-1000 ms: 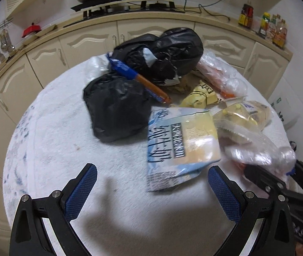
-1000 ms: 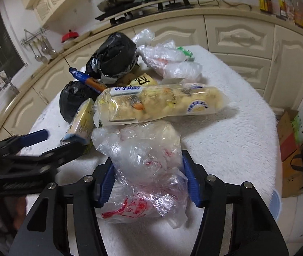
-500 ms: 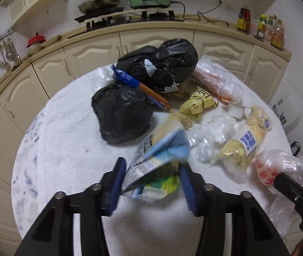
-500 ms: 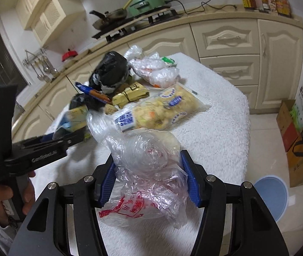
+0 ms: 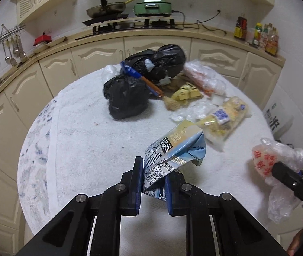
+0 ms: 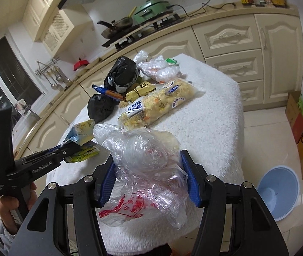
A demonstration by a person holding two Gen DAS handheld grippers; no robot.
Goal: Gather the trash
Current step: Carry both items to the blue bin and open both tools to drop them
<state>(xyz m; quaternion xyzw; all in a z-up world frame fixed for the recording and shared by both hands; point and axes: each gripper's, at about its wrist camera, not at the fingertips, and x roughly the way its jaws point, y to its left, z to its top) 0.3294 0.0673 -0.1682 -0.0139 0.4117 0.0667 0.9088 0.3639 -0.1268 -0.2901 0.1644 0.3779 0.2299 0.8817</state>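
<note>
Here, my left claw (image 5: 153, 183), jaws just closed, pinches the flattened carton (image 5: 173, 155); my right claw (image 6: 149, 181) clamps the plastic bag (image 6: 145, 170). I should keep both squeezes firm toward the blue bin (image 6: 276, 194), below and right.

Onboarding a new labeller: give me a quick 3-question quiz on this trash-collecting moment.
1. True or false: the left hand-held gripper is empty.
2. What does the right hand-held gripper hold? A) black bag B) clear plastic bag C) noodle packet
3. Fill in: the blue bin stands on the ____.

Key: 1. False, it pinches a crumpled carton. 2. B, the clear plastic bag. 3. Floor, beside the table.
</note>
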